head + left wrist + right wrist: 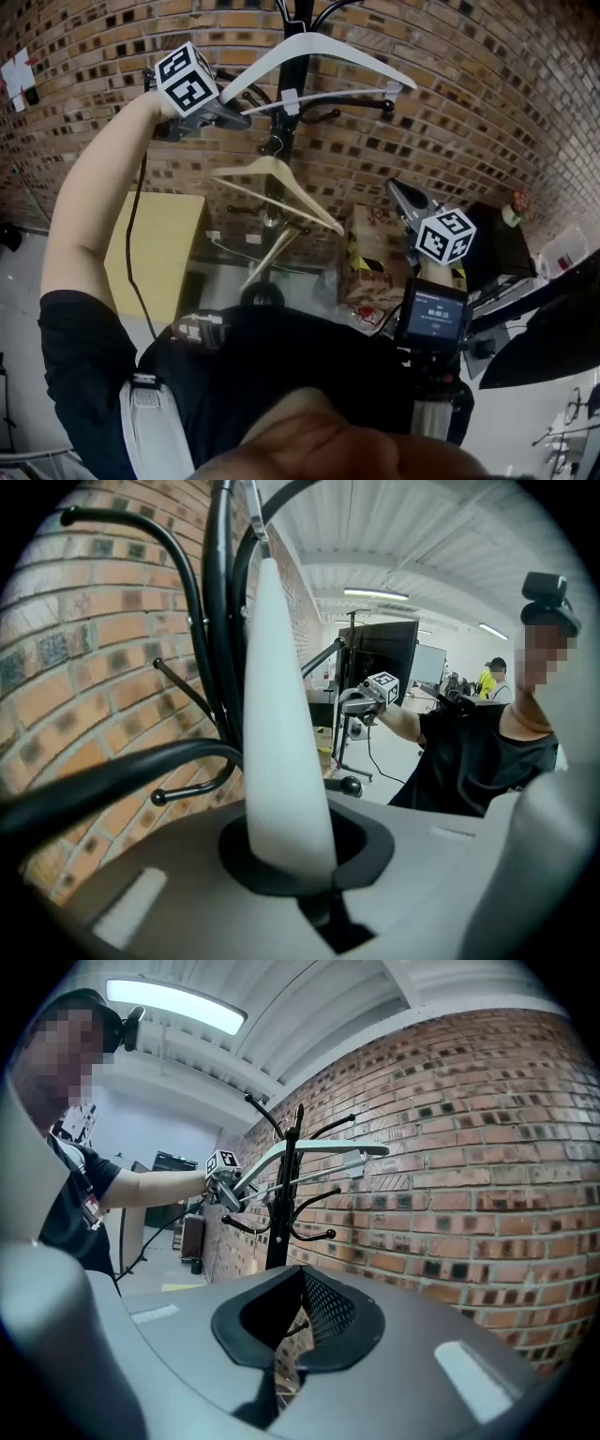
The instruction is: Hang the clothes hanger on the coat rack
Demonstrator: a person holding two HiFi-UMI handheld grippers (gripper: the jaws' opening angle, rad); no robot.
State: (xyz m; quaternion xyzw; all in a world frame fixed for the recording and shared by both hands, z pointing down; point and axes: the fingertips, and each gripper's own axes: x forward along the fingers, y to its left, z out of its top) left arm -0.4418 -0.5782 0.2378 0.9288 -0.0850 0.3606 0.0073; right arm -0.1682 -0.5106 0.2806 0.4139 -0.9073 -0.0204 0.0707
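Note:
A white clothes hanger is held up against the black coat rack in front of the brick wall. My left gripper, arm raised, is shut on the end of the hanger's left arm. In the left gripper view the white arm rises from between the jaws beside the rack's pole, and the metal hook is at the top by the curved arms. Whether the hook rests on one I cannot tell. My right gripper is lower right, away from the rack, jaws together with nothing between them.
A wooden hanger hangs lower on the rack. On the floor by the base are a beige cabinet and a cardboard box. A dark screen on a stand and other people are farther back in the room.

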